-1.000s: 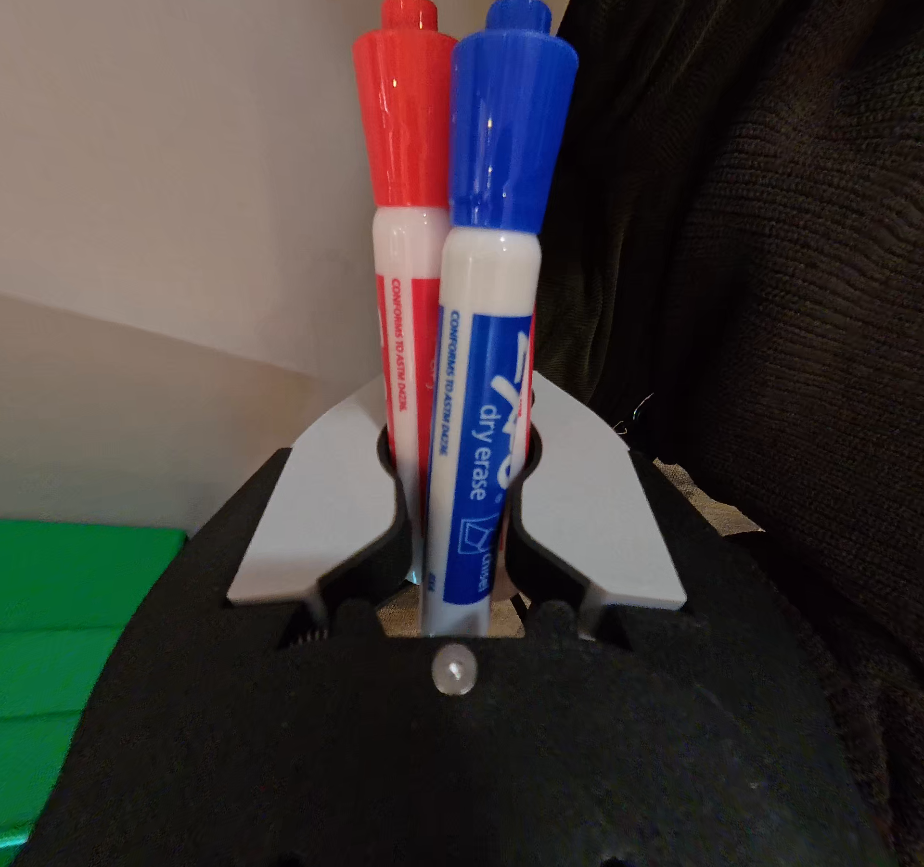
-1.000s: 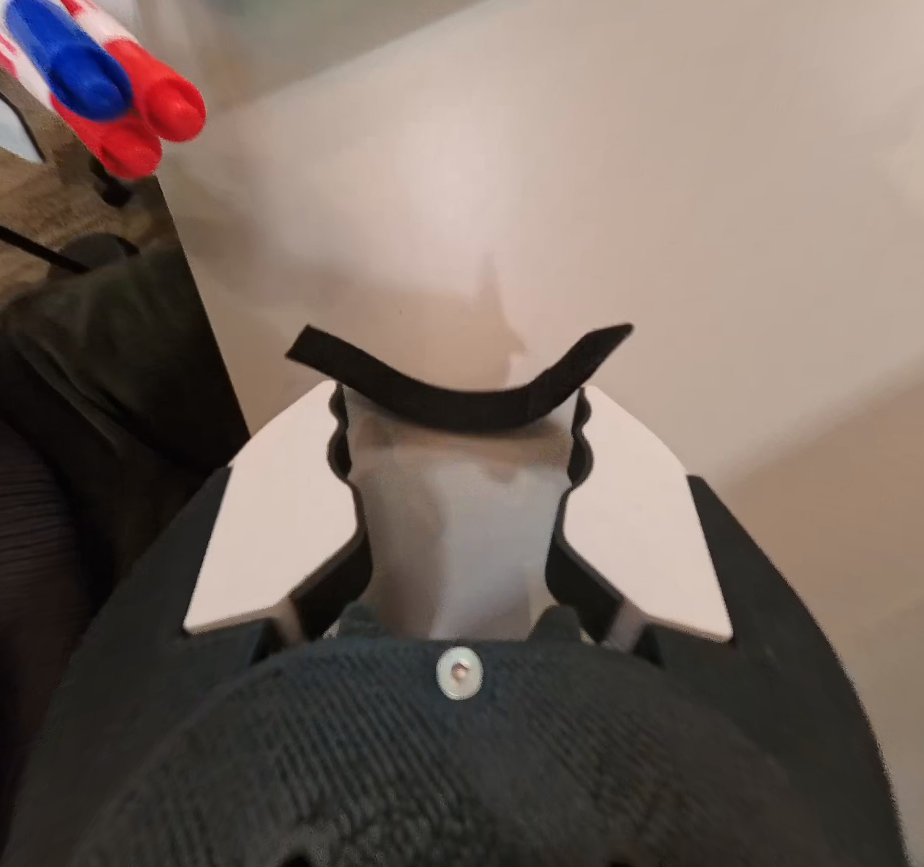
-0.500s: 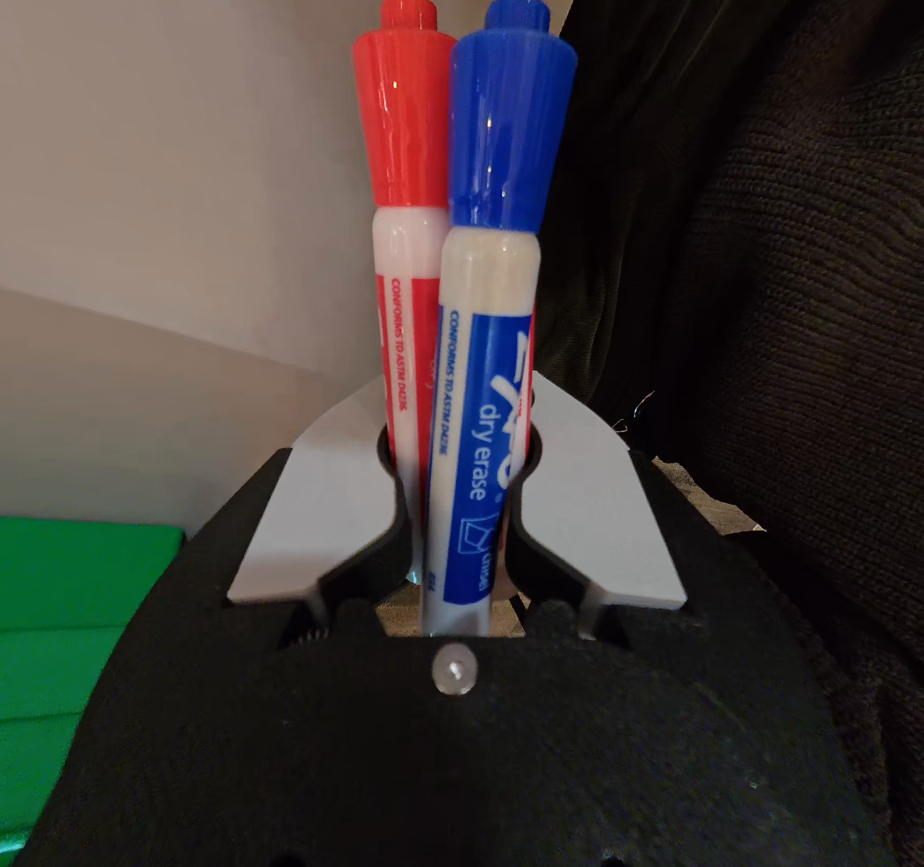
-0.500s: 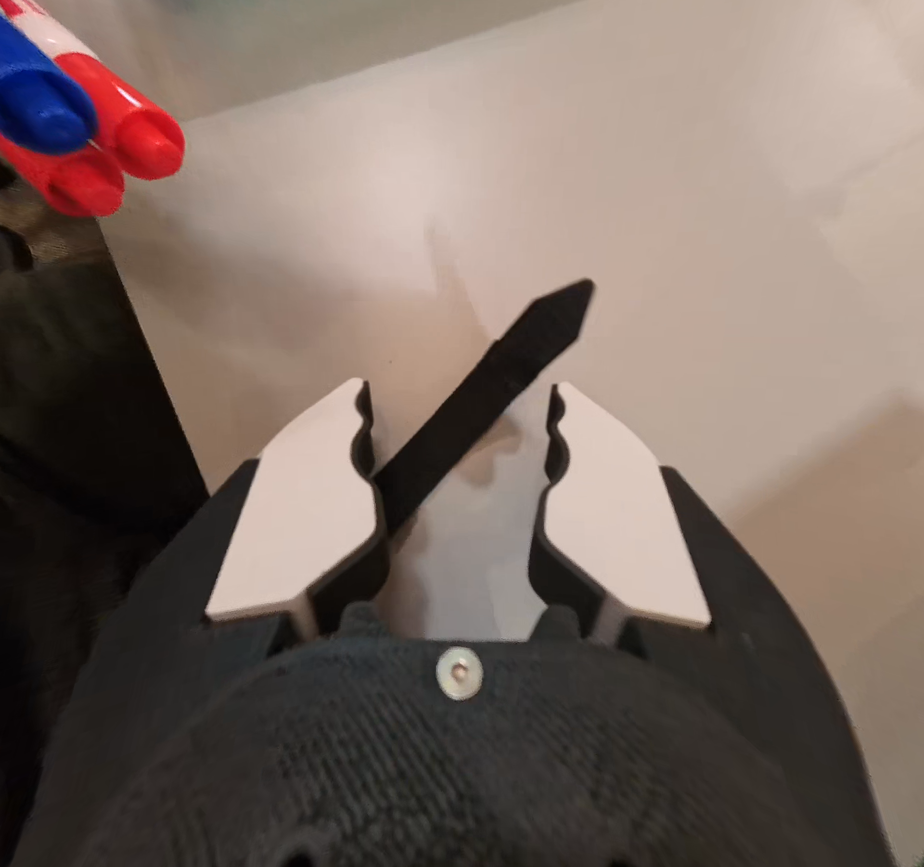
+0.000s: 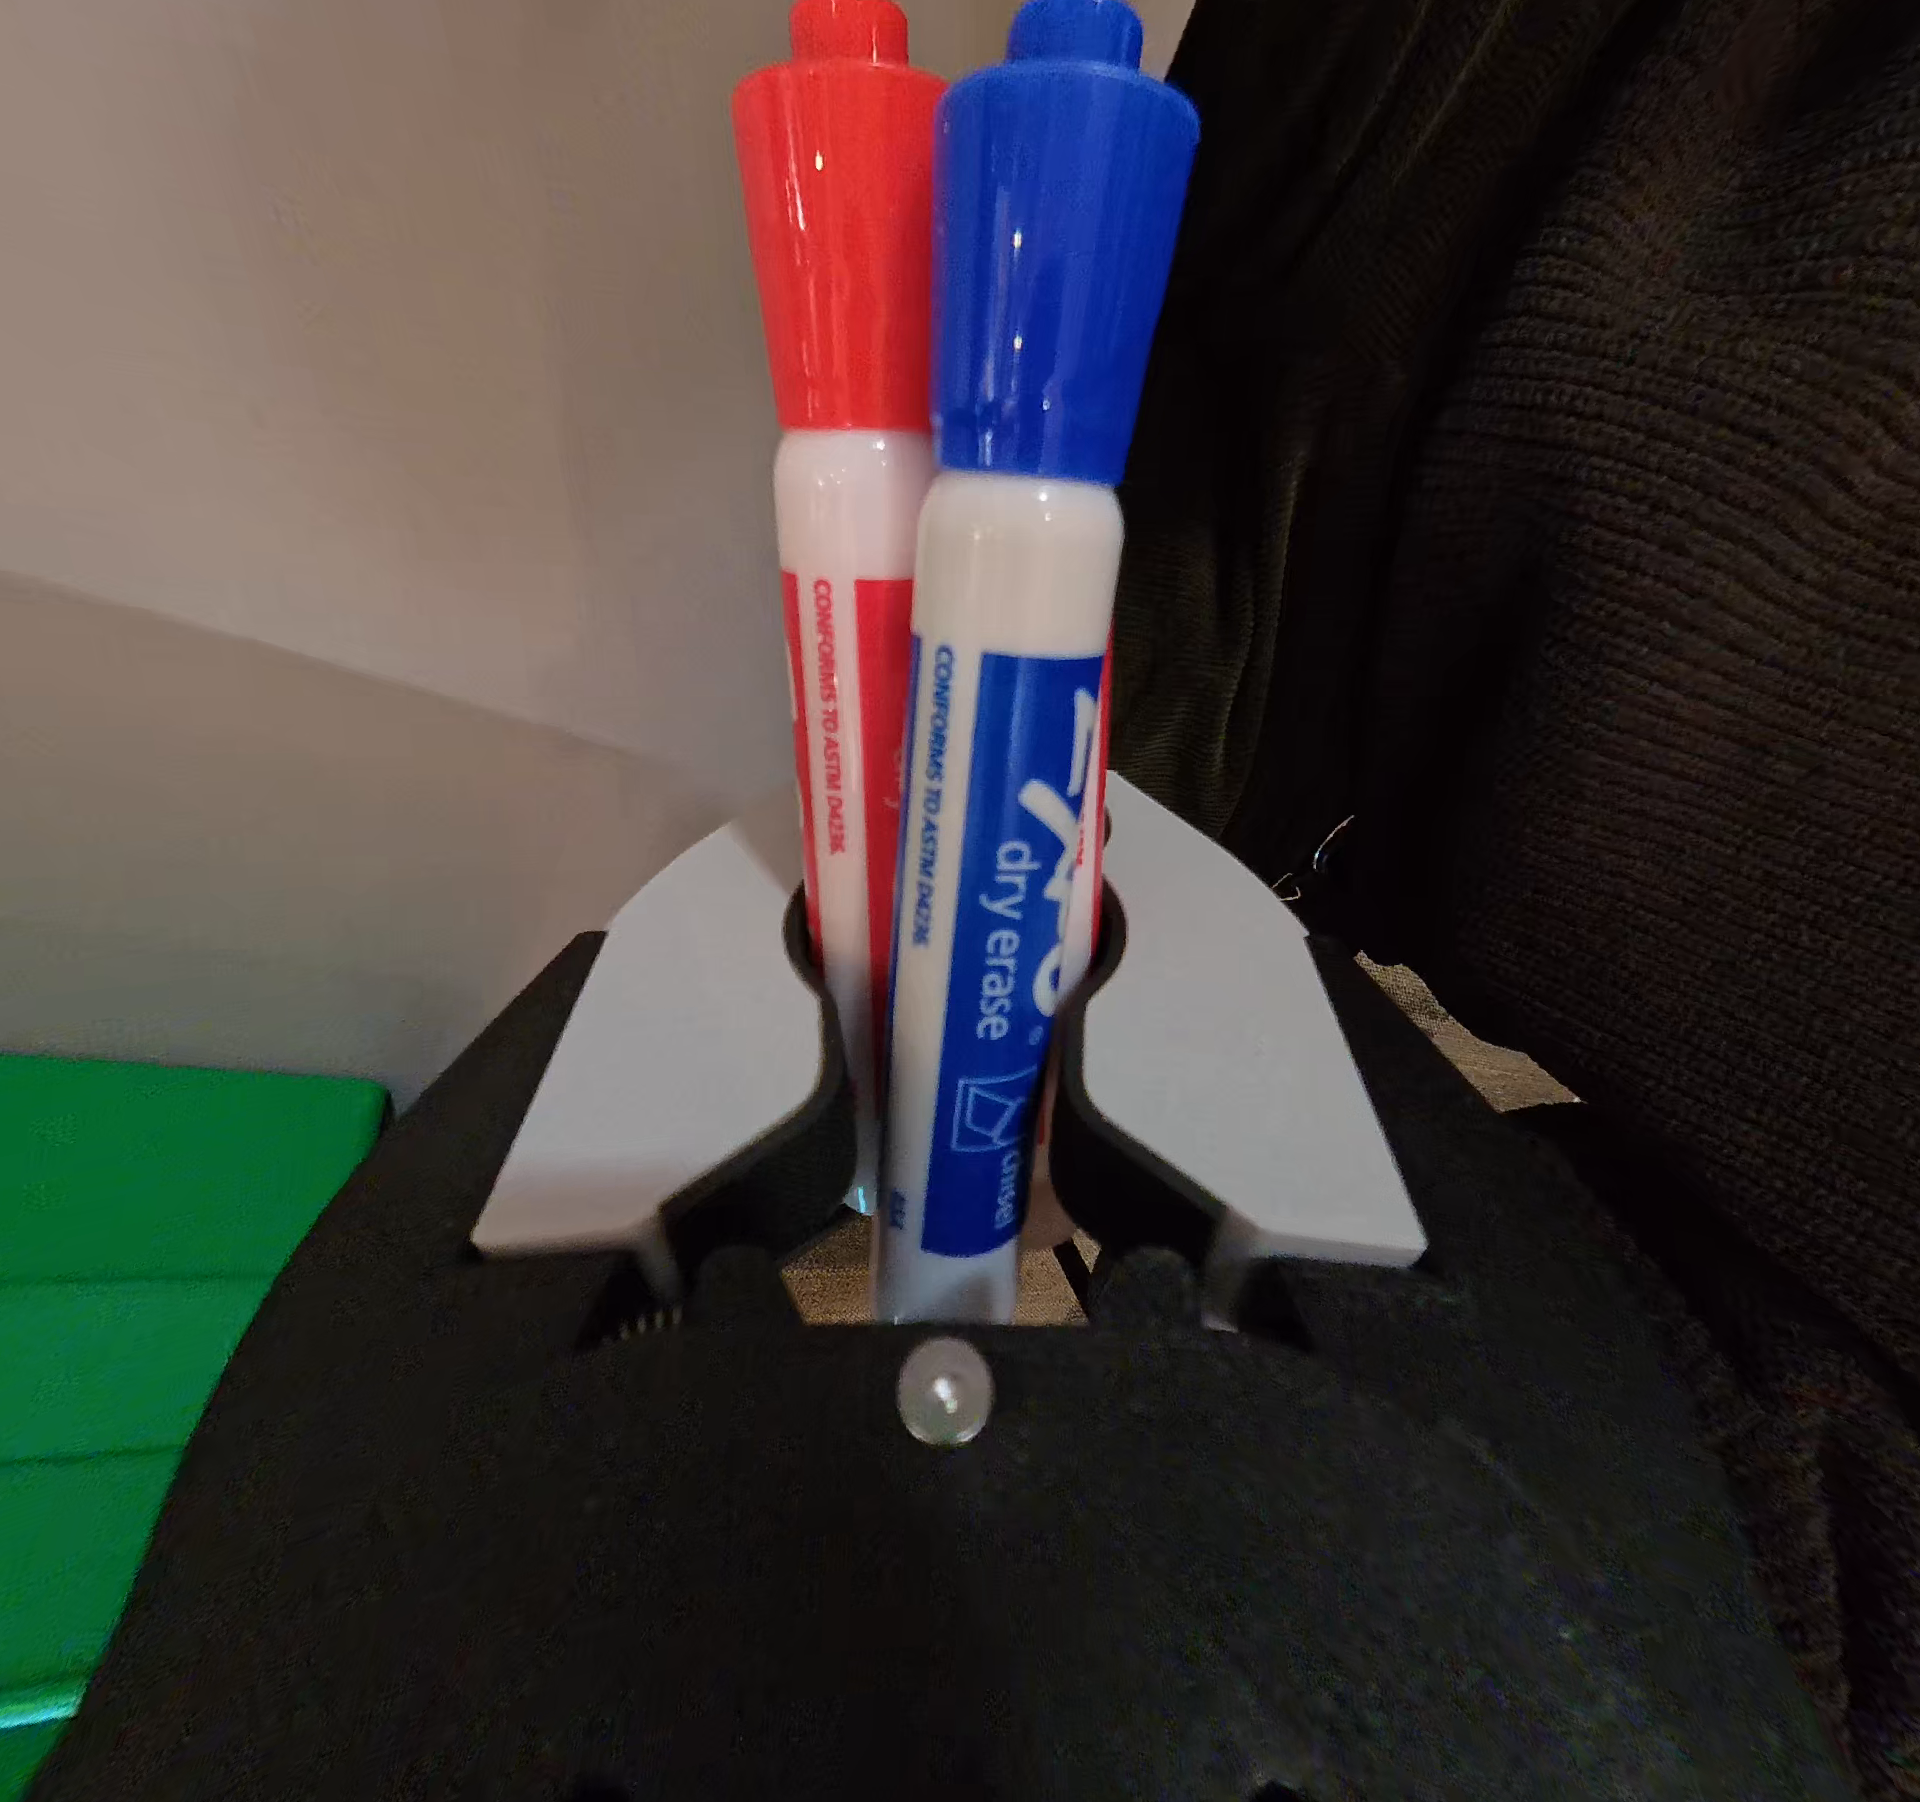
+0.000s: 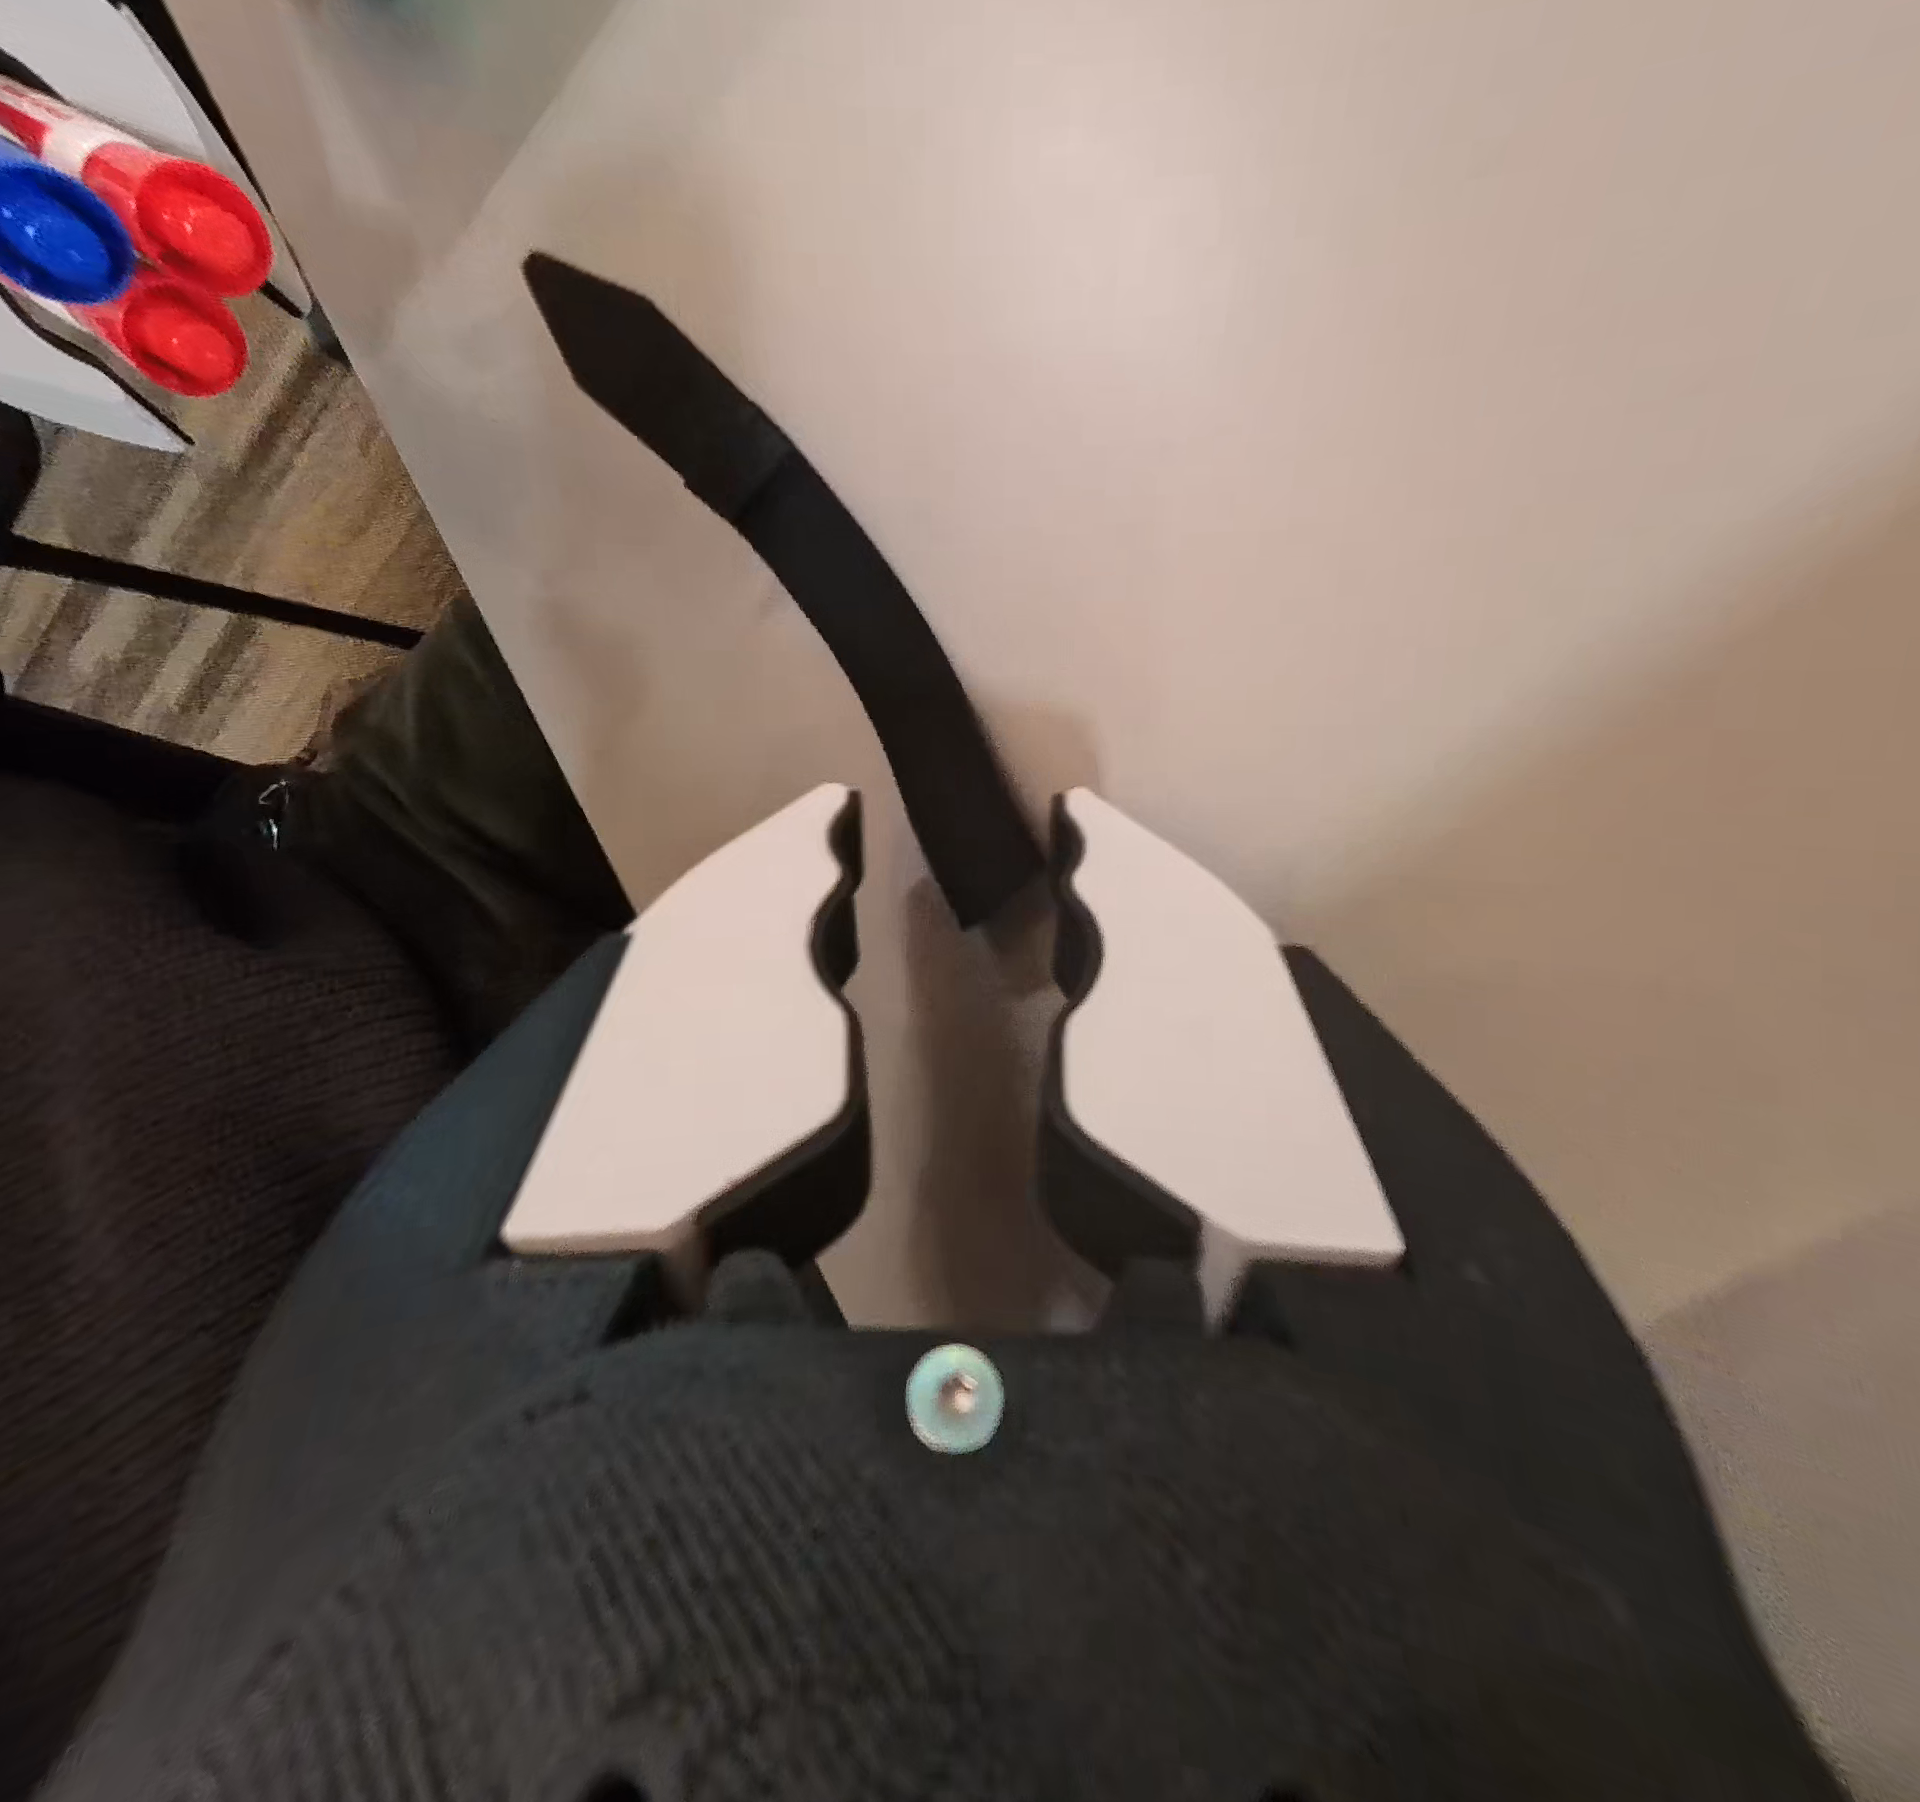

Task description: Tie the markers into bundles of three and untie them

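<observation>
By the table (image 6: 1351, 402) near edge: right gripper (image 6: 956, 802) fingers spread, black strap (image 6: 831, 609) loose between; left gripper (image 5: 951, 879) fingers pinch three markers (image 5: 997, 817).

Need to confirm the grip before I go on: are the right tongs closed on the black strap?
No. The right tongs stand open, and the black strap lies loose between the fingers on the table.

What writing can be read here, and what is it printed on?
Blue-capped white plastic marker, clamped in the left gripper: blue printed label, legible; wording not repeated here.
Red-capped white plastic marker beside it: red label, small print line, likewise.
Elsewhere: no writing visible.
</observation>
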